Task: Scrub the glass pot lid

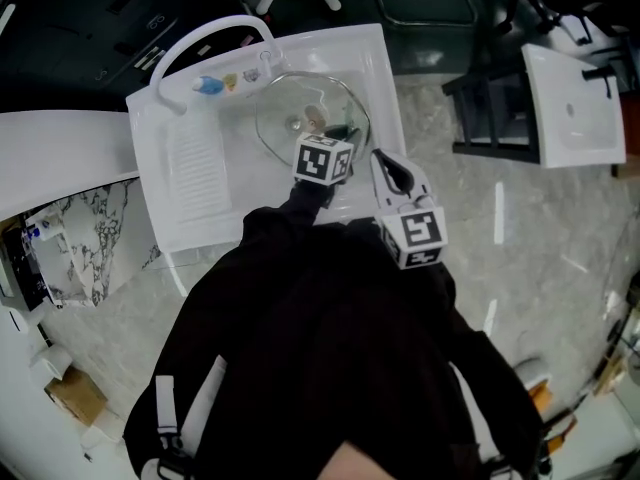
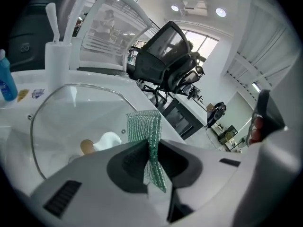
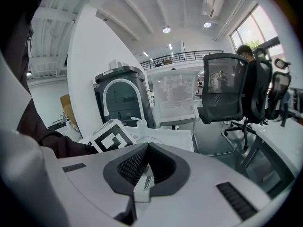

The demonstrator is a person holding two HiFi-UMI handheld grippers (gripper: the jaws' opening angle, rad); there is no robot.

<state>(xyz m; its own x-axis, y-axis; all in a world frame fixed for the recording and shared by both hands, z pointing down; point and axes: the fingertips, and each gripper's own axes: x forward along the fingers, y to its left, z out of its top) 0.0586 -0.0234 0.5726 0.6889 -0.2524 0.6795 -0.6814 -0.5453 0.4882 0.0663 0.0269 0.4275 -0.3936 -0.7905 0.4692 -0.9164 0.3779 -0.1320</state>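
Note:
The glass pot lid lies in the basin of the white sink, knob side up. In the left gripper view the lid fills the lower left, and its brown knob shows. My left gripper hangs over the lid's near rim, shut on a green mesh scrubbing cloth that sticks up between the jaws. My right gripper is just right of it by the sink's front right corner. Its jaws stand shut with nothing seen between them.
A white arched faucet stands at the sink's back edge, with a blue bottle and a white cylinder beside it. An office chair is beyond the sink. Another white sink unit stands at the right.

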